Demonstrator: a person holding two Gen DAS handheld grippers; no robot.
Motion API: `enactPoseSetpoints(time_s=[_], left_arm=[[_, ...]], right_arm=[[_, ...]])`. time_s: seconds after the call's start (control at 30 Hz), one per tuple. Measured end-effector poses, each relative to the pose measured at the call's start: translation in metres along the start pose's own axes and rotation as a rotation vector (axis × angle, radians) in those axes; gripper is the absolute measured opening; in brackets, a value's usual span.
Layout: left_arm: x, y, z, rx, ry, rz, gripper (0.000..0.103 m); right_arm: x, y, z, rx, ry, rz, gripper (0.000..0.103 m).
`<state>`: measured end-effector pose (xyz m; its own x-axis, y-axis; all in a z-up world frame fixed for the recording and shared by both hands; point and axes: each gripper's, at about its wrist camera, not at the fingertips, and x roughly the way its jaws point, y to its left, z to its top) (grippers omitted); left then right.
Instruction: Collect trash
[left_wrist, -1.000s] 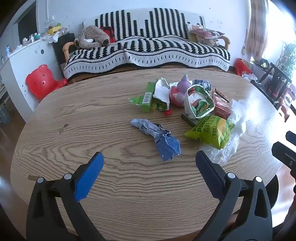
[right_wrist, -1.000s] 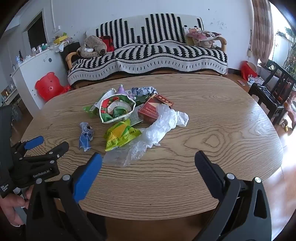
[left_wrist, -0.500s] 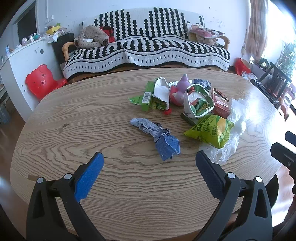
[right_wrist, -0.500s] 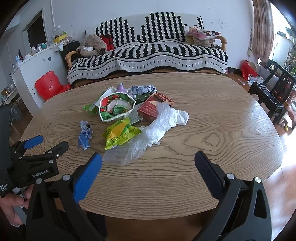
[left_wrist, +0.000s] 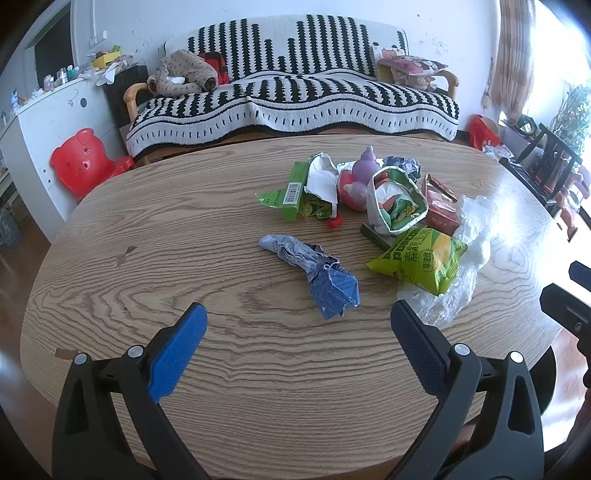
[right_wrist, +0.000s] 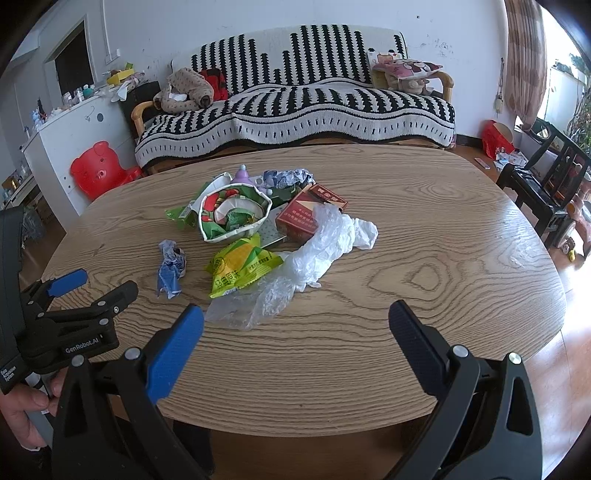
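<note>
Wood-grain oval surface (left_wrist: 155, 236) carries a loose heap of trash toward its far middle. Lying apart from the heap on its near-left side is a crumpled blue-and-grey paper wrapper (left_wrist: 314, 271); in the left wrist view its long axis runs diagonally, the thin twisted grey end pointing far-left and the broader blue end toward the camera. A yellow-green popcorn bag (left_wrist: 421, 258) lies just right of it, resting on a clear crinkled plastic bag (right_wrist: 295, 269) whose far part is washed out by window glare. Behind these sit a white paper bowl with red and green print (right_wrist: 232, 212), tipped so its mouth faces the right wrist camera, a red cigarette box (right_wrist: 301, 218), a flattened green carton (left_wrist: 295, 188) and a purple-topped bottle (left_wrist: 364, 168), mostly hidden by the bowl. The left tool (left_wrist: 297, 332) hangs over the near surface, released, jaws spread wide with nothing between them. The right tool (right_wrist: 295, 332) is likewise spread and empty; its lower body is cut off by the frame.
</note>
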<state>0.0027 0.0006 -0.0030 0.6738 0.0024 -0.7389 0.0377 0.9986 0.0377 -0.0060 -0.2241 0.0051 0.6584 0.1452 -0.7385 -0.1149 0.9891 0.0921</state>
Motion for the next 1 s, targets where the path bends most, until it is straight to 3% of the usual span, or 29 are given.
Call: enactPoseSetpoints(time_s=[1.0], left_arm=[[0.0054, -0.0020, -0.0026, 0.001, 0.004, 0.000, 0.097]], right_arm=[[0.0000, 0.0025, 0.0007, -0.003, 0.003, 0.009, 0.097]])
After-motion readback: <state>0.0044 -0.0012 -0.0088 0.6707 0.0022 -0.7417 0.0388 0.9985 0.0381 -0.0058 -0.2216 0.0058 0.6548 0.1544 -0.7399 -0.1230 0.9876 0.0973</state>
